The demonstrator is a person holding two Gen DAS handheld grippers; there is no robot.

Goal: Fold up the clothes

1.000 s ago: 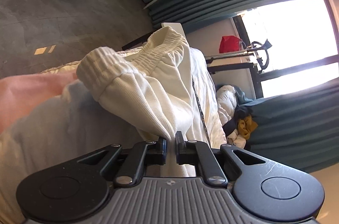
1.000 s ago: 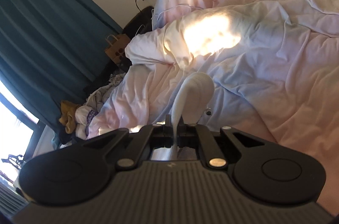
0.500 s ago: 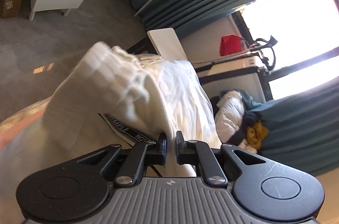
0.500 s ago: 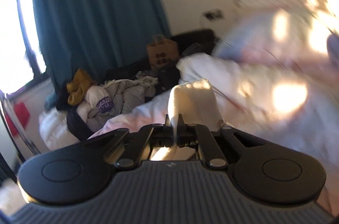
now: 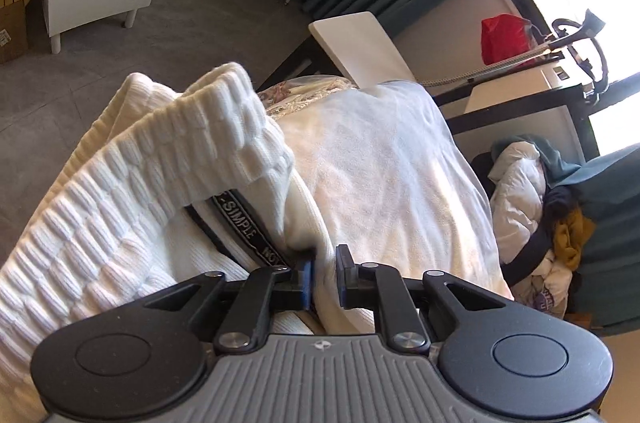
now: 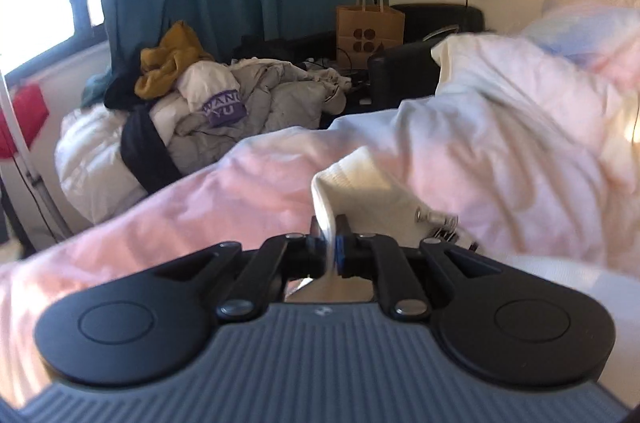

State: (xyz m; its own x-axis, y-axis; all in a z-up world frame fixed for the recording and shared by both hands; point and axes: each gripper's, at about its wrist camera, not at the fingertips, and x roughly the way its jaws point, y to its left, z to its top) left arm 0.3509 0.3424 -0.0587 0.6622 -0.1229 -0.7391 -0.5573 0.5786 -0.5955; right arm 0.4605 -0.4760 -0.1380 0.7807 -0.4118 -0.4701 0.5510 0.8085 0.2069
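Left wrist view: the left hand-held gripper (image 5: 324, 277) has its jaws opening, with a fold of the white knit garment (image 5: 160, 207) between them, the pads no longer clearly pinching it. The garment's ribbed cuff and a black lettered band (image 5: 240, 223) lie just beyond the gripper, on the bed (image 5: 392, 183).

Right wrist view: the right hand-held gripper (image 6: 329, 247) is clenched on a thin edge of the white knit garment (image 6: 360, 191), jaws beginning to part. The cloth rests on the pink bed cover (image 6: 500, 143), with a clothes heap (image 6: 224, 107) farther behind.

Left tongs (image 5: 323, 277) now opening around garment (image 5: 380, 183).
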